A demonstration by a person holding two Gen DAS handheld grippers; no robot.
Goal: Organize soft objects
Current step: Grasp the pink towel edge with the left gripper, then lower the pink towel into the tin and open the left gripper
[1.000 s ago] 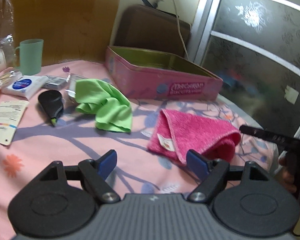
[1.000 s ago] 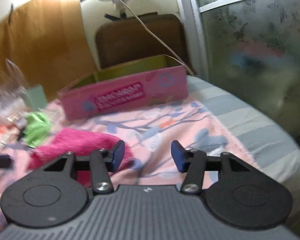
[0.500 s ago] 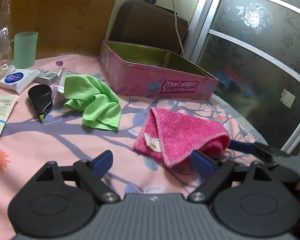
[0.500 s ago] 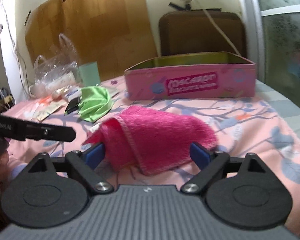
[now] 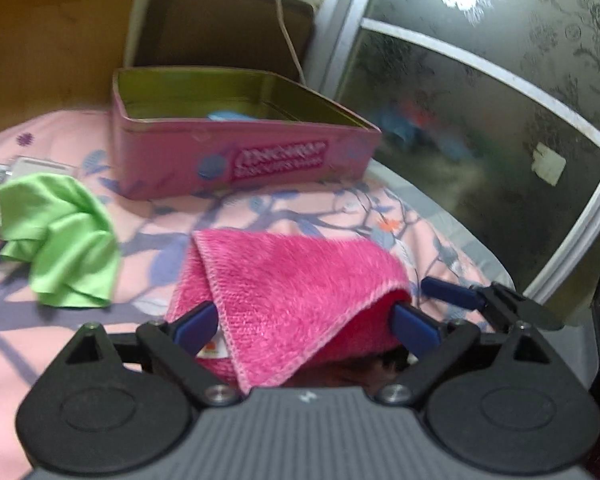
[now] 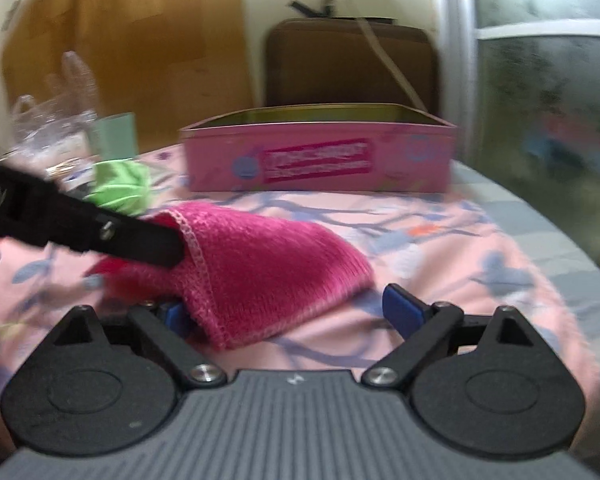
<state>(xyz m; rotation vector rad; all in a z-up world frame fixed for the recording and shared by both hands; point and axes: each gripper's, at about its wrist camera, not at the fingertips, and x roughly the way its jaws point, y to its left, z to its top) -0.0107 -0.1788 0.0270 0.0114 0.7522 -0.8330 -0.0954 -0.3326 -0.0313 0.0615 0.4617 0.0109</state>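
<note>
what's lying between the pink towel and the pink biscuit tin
Nothing: only bare flowered bedsheet separates the pink towel from the biscuit tin, clearest in the right wrist view.

The open pink rectangular metal tin (image 5: 236, 160) carries a darker pink label panel (image 5: 280, 162) with pale lettering on its side wall — in the left wrist view motion blur smears it past reading, and in the right wrist view the same panel (image 6: 316, 160) shows only two blurred lines. A small white tag (image 5: 212, 350) with an orange mark, sewn to the folded bright pink fluffy towel (image 5: 300, 288), is too small to make out. White characters on the black arm of the other hand-held gripper (image 6: 80, 224) — at the picture's left edge — are blurred too.
</note>
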